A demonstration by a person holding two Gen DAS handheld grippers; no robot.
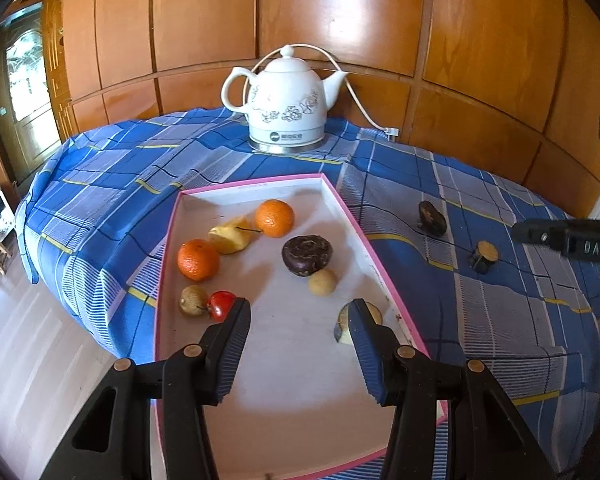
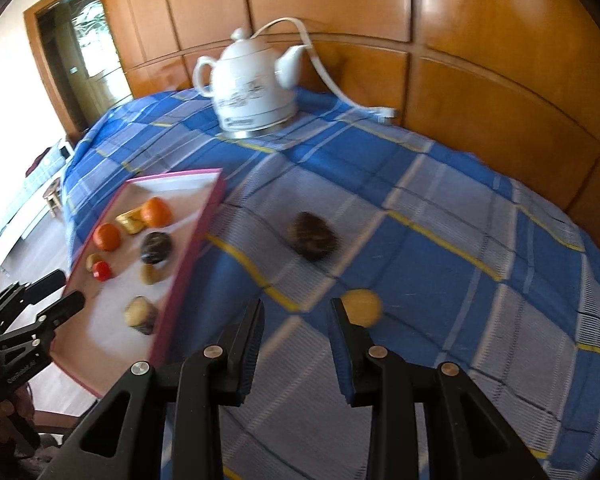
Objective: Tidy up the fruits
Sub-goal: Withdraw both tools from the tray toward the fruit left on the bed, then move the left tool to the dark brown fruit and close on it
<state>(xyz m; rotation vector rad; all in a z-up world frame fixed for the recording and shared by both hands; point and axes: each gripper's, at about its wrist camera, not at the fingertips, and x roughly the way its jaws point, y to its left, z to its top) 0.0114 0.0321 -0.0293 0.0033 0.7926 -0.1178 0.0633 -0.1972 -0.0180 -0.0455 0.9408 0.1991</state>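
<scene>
Now the left hand-held gripper [image 1: 299,307] hangs above the near half of the pink-rimmed tray [image 1: 342,200], its jaws spread wide with nothing between them. Inside the tray lie two oranges [image 1: 275,218], a yellow fruit piece [image 1: 230,235] between them, a dark round fruit [image 1: 306,255], a small tan fruit [image 1: 322,282] just beside it, a red fruit [image 1: 221,304] touching a brownish one [image 1: 192,300], and a cut dark-skinned piece [image 1: 343,326] close to the tray's right wall, partly behind the right finger. The tray sits toward the left edge of the bench, which is covered by a blue checked cloth [image 1: 480,316]. The right hand-held gripper [image 2: 297,303] is likewise wide open and holds nothing; it hovers over the cloth right of the tray, with a yellowish cut piece [image 2: 362,306] just beyond its right fingertip and a dark fruit [image 2: 313,241] farther toward the middle of the bench. A white kettle [image 1: 284,100] stands at the far edge.
</scene>
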